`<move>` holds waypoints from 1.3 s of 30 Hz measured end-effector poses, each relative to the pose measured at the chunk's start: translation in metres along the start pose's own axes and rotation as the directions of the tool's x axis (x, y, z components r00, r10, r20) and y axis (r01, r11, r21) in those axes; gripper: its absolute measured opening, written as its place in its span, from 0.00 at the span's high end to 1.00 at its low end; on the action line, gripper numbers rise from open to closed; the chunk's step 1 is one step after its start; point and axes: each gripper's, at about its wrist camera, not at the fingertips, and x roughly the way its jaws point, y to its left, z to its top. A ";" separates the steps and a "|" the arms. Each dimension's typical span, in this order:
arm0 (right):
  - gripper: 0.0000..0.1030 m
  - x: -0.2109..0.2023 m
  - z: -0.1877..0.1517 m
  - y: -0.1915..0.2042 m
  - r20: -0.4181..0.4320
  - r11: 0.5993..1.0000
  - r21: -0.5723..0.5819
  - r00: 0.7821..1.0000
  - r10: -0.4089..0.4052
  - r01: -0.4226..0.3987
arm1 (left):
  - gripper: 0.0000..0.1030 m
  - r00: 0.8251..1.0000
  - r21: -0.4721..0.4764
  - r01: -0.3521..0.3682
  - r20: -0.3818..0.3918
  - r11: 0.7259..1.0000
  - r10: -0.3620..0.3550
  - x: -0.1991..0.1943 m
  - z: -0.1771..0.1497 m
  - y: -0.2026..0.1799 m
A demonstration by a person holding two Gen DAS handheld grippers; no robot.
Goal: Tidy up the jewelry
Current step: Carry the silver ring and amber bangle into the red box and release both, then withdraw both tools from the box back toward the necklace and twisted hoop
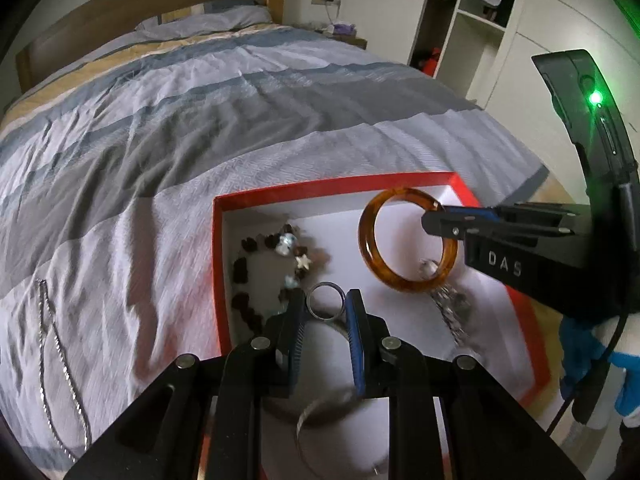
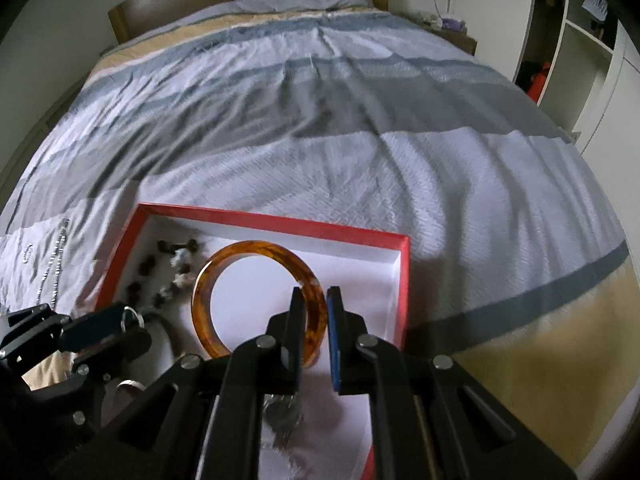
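A bedroom: a wide bed under a rumpled quilt banded in grey, white and tan, a wooden headboard at twelve o'clock and white wardrobe shelving at about two o'clock. Near the foot of the bed lies a shallow red box with a white inside.

The left claw hangs over the box's near part, its two fingers pinching a small silver ring held upright between the pads. The right claw comes in from three o'clock in the left wrist view and grips the rim of an amber bangle, which stands tilted above the white floor of the box; in the right wrist view the bangle's band sits squeezed between the black finger and the blue pad.

Inside the box, at nine o'clock from the bangle, lies a bracelet of dark beads with a pale star charm. A metal watch lies under the bangle at about five o'clock. A thin silver bangle rests near the box's front edge, partly hidden by the left claw. Outside the box, at nine o'clock, a silver chain lies stretched on the quilt.
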 end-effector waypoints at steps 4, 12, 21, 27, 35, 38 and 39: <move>0.91 0.017 0.002 -0.001 -0.026 1.000 -0.004 1.000 -0.008 0.008 | 0.81 1.000 -0.005 -0.012 -0.012 1.000 0.012 0.019 0.005 0.003; 0.90 0.024 0.005 -0.001 -0.022 0.999 -0.019 0.999 -0.027 0.027 | 0.80 0.999 -0.052 -0.011 -0.035 0.999 0.009 0.033 0.003 0.013; 0.87 0.016 0.006 -0.002 -0.007 1.000 -0.009 1.000 -0.021 0.021 | 0.71 0.999 -0.066 -0.022 -0.029 0.998 0.020 0.027 0.001 0.013; 0.82 -0.020 0.002 -0.006 0.050 1.000 0.009 0.999 -0.016 0.015 | 0.63 0.999 -0.058 -0.033 0.020 0.998 0.034 -0.001 0.002 0.007; 0.69 -0.085 -0.026 0.006 0.114 1.000 0.010 0.993 -0.009 0.008 | 0.56 0.992 -0.055 -0.065 0.104 0.996 0.070 -0.068 -0.010 -0.002; 0.66 -0.111 -0.044 0.018 0.135 1.000 -0.007 0.991 -0.013 0.014 | 0.46 0.987 -0.051 -0.088 0.131 0.995 0.094 -0.093 -0.019 -0.005; 0.65 -0.117 -0.047 0.021 0.140 1.000 -0.011 0.990 -0.012 0.014 | 0.43 0.984 -0.049 -0.098 0.142 0.994 0.104 -0.102 -0.025 -0.006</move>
